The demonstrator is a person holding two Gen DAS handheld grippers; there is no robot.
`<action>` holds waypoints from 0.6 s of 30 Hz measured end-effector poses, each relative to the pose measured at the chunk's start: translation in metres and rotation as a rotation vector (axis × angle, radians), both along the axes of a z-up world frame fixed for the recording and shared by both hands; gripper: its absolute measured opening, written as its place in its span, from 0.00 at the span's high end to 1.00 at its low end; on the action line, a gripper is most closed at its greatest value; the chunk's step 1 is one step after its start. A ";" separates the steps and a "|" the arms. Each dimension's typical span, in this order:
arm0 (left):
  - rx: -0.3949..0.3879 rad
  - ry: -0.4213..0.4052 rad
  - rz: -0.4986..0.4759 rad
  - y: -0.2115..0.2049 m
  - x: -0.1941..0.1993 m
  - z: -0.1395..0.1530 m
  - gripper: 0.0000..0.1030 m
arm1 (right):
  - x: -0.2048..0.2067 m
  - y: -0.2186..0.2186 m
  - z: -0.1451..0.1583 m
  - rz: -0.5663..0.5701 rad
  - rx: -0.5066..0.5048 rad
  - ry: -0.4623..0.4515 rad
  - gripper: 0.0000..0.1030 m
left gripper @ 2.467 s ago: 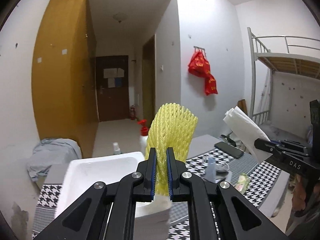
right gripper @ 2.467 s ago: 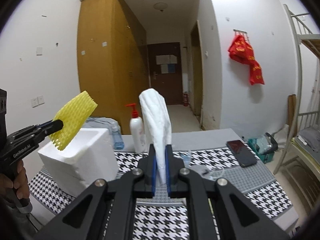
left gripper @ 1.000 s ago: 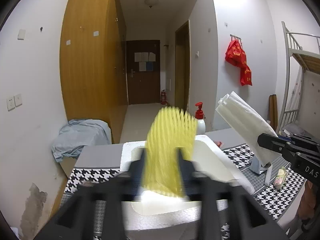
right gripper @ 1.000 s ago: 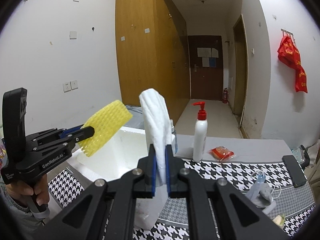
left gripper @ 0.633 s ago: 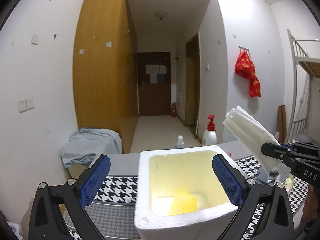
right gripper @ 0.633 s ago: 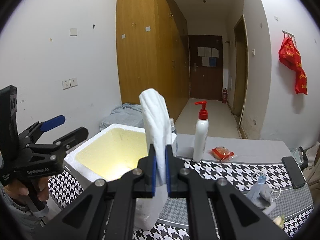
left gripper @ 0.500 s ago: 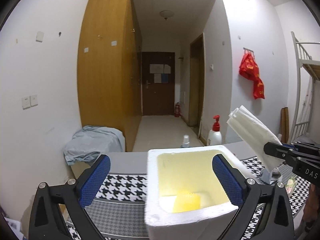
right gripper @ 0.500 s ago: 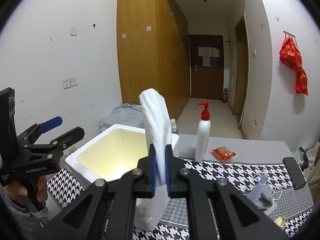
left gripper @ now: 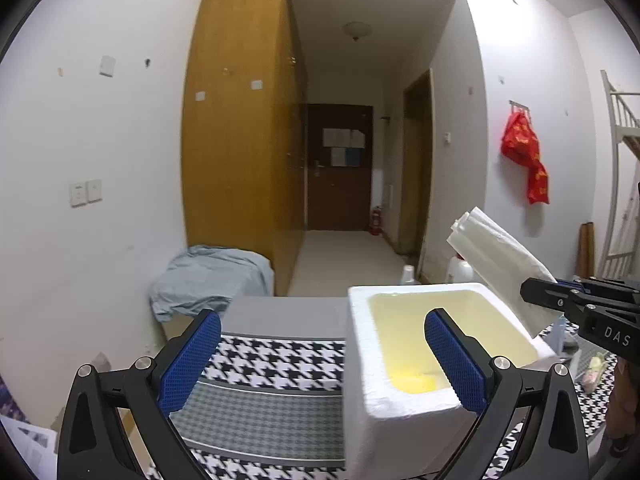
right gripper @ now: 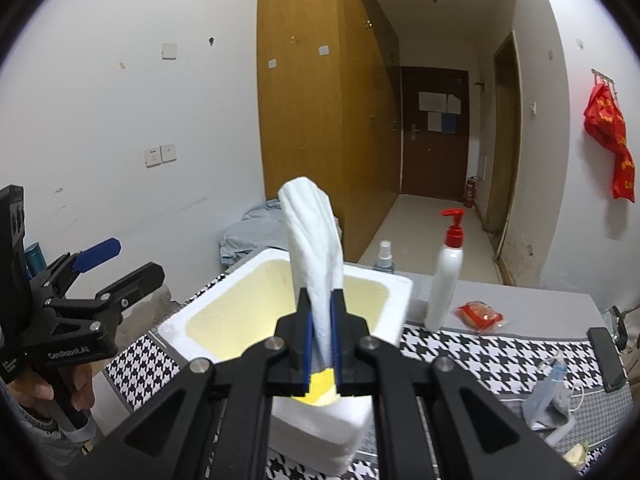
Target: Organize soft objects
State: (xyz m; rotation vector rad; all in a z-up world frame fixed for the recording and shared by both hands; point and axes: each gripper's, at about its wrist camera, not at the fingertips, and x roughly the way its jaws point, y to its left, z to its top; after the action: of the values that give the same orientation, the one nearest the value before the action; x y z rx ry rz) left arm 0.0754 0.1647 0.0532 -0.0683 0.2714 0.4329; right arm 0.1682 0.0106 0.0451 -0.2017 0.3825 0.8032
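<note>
Left wrist view: left gripper (left gripper: pixel 320 354) standing released, jaws spread wide with nothing between the blue pads (left gripper: pixel 191 360), hanging over the table (left gripper: pixel 272 354) just left of the foam box (left gripper: pixel 394 412). Yellow net (left gripper: pixel 412 382) lying inside the box, on its floor toward the near wall. White cloth (left gripper: pixel 498 258) showing above the box's far right corner, tilted up and leftward, pinched at its lower end by the right gripper (left gripper: pixel 532 294). Grey bundle (left gripper: pixel 210 280) sitting on the floor beyond the table, left of the box.

Right wrist view: right gripper (right gripper: pixel 320 330) clenched on the white cloth (right gripper: pixel 314 248), the cloth standing nearly upright out of the jaws, directly over the near part of the foam box (right gripper: pixel 400 300). Yellow net (right gripper: pixel 320 388) peeking out under the jaws, inside the box. Left gripper (right gripper: pixel 120 262) hovering left of the box, apart from it, gaping, gripped by a hand (right gripper: pixel 48 390). Pump bottle (right gripper: pixel 444 280) standing just right of the box; spray bottle (right gripper: pixel 385 258) behind the box's far right corner; red packet (right gripper: pixel 478 316) lying right of the pump bottle; phone (right gripper: pixel 604 360) lying well right of the box.
</note>
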 end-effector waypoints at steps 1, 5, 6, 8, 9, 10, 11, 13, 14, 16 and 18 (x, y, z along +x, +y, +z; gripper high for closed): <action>0.003 -0.004 0.008 0.000 -0.003 0.000 0.01 | 0.000 0.002 -0.001 0.006 -0.001 0.001 0.90; 0.007 -0.006 0.007 0.000 -0.008 -0.002 0.01 | 0.006 0.008 -0.003 0.018 -0.006 0.028 0.89; 0.009 -0.005 0.005 0.000 -0.009 -0.003 0.01 | 0.006 0.009 -0.004 0.017 -0.009 0.028 0.89; 0.009 -0.004 0.001 -0.001 -0.009 -0.005 0.01 | 0.008 0.012 -0.006 0.017 -0.012 0.034 0.89; 0.008 -0.005 0.000 0.000 -0.011 -0.006 0.01 | 0.008 0.014 -0.007 0.017 -0.014 0.038 0.89; 0.002 -0.008 -0.003 0.001 -0.011 -0.007 0.01 | 0.008 0.016 -0.007 0.017 -0.019 0.039 0.88; -0.004 -0.010 -0.004 0.002 -0.011 -0.007 0.01 | 0.009 0.017 -0.008 0.018 -0.022 0.039 0.83; -0.016 -0.010 -0.012 0.002 -0.011 -0.009 0.01 | 0.009 0.020 -0.008 0.018 -0.023 0.039 0.61; -0.016 -0.010 -0.013 0.002 -0.011 -0.010 0.01 | 0.009 0.021 -0.008 0.013 -0.023 0.037 0.40; -0.017 -0.008 -0.016 0.001 -0.011 -0.012 0.01 | 0.007 0.020 -0.007 0.004 -0.011 0.022 0.30; -0.023 -0.007 -0.025 0.000 -0.011 -0.014 0.01 | 0.007 0.018 -0.006 0.009 -0.005 0.029 0.30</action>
State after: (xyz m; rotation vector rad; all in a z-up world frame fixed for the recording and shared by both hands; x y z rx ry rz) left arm 0.0645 0.1643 0.0397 -0.0893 0.2698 0.4044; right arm 0.1749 0.0290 0.0394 -0.1966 0.4110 0.8149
